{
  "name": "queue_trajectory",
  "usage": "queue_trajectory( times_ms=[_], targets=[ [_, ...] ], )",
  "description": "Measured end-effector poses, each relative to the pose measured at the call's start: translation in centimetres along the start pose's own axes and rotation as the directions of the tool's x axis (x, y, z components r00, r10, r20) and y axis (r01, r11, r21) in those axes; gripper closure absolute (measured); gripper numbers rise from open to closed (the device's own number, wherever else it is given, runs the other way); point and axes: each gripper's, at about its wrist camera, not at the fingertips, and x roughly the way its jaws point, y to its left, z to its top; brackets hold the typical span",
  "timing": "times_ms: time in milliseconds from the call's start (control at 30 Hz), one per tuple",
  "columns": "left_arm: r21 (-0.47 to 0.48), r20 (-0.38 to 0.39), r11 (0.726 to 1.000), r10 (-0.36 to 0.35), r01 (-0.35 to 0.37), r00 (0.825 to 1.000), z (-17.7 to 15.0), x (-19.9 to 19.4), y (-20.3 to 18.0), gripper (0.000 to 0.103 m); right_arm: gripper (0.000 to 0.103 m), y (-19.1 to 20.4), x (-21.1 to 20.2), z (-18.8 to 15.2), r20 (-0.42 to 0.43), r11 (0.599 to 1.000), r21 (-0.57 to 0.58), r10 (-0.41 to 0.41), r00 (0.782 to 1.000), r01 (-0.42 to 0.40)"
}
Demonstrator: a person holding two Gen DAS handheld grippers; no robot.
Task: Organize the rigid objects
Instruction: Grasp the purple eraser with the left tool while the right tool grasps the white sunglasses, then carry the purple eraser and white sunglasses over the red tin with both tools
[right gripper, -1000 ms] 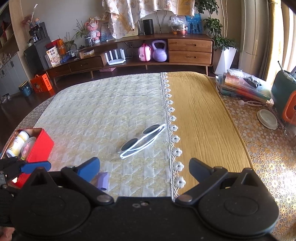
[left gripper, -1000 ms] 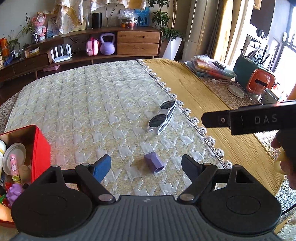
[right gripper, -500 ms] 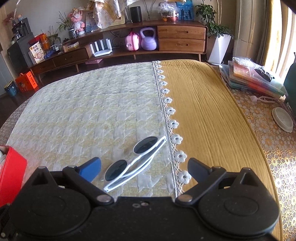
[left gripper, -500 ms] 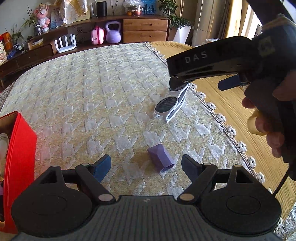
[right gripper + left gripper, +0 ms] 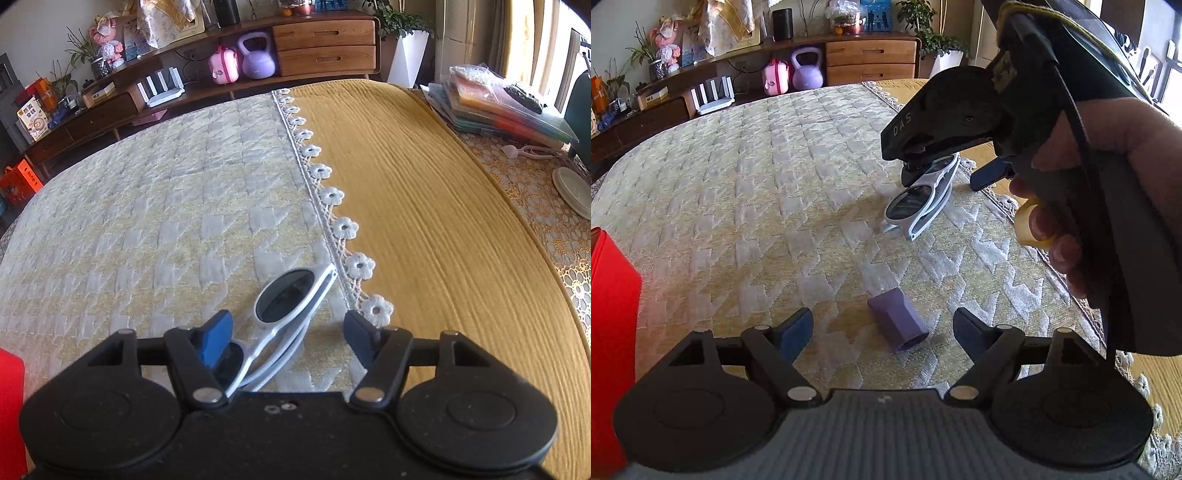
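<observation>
White-framed sunglasses lie on the pale quilted cloth near its lace edge. My right gripper is open and low over them, its jaws either side of the frame; it also shows in the left wrist view above the sunglasses. A small purple tube-shaped piece lies on its side between the jaws of my open left gripper. A red box stands at the left edge.
A yellow cloth covers the table's right part. Stacked folders and a white lid lie at the far right. A low wooden cabinet with a purple kettlebell stands behind the table.
My right gripper has come forward and down until the sunglasses sit between its jaws. My left gripper has closed in on the purple piece, and the red box has slid toward the frame's left edge.
</observation>
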Motion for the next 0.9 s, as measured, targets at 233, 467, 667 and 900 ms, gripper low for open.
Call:
queue_trajectory(
  times_ms=[233, 467, 667, 900],
  targets=[
    [0.030, 0.025, 1.000, 0.001, -0.002, 1.000, -0.2, -0.3, -0.3, 0.042, 0.065, 0.8, -0.3, -0.7, 0.024, 0.997, -0.072, -0.030, 0.999, 0.032],
    [0.029, 0.031, 1.000, -0.006, 0.005, 0.999, 0.0, -0.4, 0.0, 0.076, 0.071, 0.4, -1.1, -1.3, 0.015, 0.997, -0.068, 0.041, 0.999, -0.040],
    [0.011, 0.024, 1.000, 0.002, -0.002, 1.000, -0.2, -1.1, 1.4, 0.083, 0.072, 0.3, -2.7, -3.0, 0.001, 0.990, -0.087, 0.109, 0.994, -0.108],
    [-0.032, 0.019, 0.999, 0.013, -0.012, 1.000, -1.3, -2.6, 3.3, 0.083, 0.073, 0.9, -5.4, -5.5, -0.019, 0.974, -0.148, 0.173, 0.985, -0.174]
  ],
)
